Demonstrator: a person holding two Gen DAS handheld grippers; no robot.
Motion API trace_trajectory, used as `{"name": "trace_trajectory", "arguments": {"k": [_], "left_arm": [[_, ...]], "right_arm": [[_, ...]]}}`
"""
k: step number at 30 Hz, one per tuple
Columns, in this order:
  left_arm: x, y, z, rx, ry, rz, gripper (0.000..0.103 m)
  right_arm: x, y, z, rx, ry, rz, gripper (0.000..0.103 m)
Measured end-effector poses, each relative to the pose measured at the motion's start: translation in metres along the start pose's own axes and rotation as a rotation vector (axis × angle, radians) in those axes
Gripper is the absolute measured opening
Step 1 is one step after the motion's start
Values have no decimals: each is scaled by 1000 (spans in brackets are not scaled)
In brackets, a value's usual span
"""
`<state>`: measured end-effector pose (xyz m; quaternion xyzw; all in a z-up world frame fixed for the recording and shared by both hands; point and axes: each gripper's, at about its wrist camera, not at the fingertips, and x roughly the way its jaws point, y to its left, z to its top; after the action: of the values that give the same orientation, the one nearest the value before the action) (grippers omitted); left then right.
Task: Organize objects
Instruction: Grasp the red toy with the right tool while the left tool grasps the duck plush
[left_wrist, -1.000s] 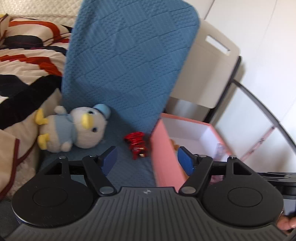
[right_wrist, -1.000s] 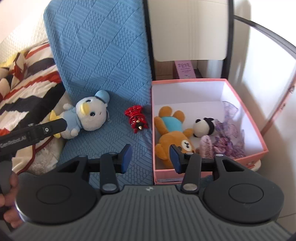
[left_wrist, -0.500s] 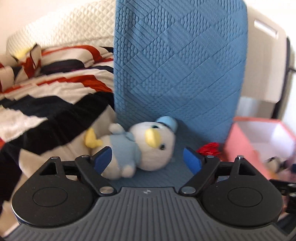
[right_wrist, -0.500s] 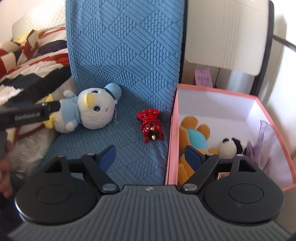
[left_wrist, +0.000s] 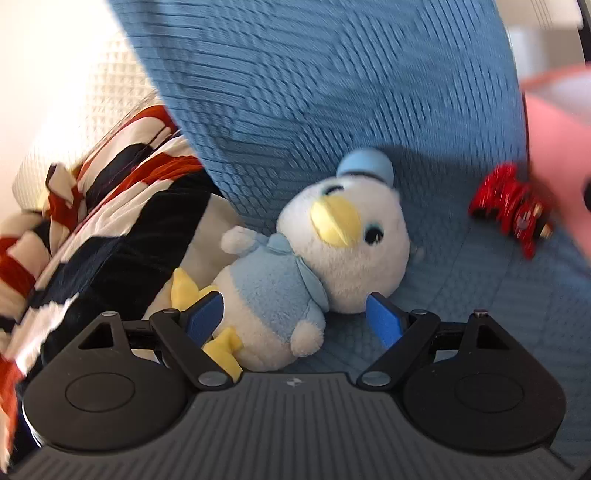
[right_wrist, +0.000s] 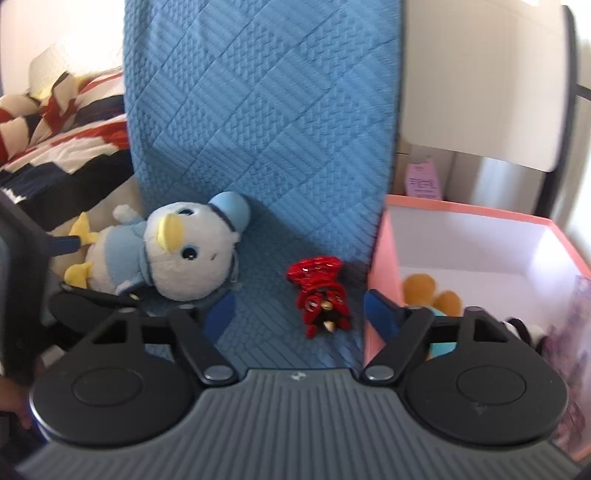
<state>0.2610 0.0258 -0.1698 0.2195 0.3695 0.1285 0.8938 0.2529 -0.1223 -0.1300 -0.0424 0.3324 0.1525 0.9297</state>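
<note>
A white and light-blue plush duck (left_wrist: 303, 266) lies on the blue quilted mat (left_wrist: 332, 92). My left gripper (left_wrist: 295, 319) is open, its blue pads on either side of the duck's body, close to it. A red sequined toy (right_wrist: 319, 291) lies on the mat beside the pink box (right_wrist: 380, 258). My right gripper (right_wrist: 301, 314) is open just in front of the red toy. The duck (right_wrist: 173, 254) and the left gripper's fingers (right_wrist: 92, 299) show at the left of the right wrist view. The box holds an orange bear (right_wrist: 428, 291) and other plush toys.
A striped red, black and white blanket (left_wrist: 92, 206) lies left of the mat. A white board (right_wrist: 480, 74) and a black frame (right_wrist: 561, 110) stand behind the box. The red toy (left_wrist: 509, 206) and the box wall (left_wrist: 554, 147) show at the right of the left wrist view.
My left gripper has swung left from the pink box and closed in on the duck. My right gripper has opened wider and moved left toward the red toy.
</note>
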Motion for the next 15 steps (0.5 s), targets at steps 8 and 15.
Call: {"name": "trace_trajectory", "arguments": {"k": [8,15], "left_arm": [[30,-22,0,229,29,63,88],[53,-27,-1,316,66,102,88]], "right_arm": [[48,7,22,-92,40,-20,68],[89,1,32,-112,147,-33,67]]}}
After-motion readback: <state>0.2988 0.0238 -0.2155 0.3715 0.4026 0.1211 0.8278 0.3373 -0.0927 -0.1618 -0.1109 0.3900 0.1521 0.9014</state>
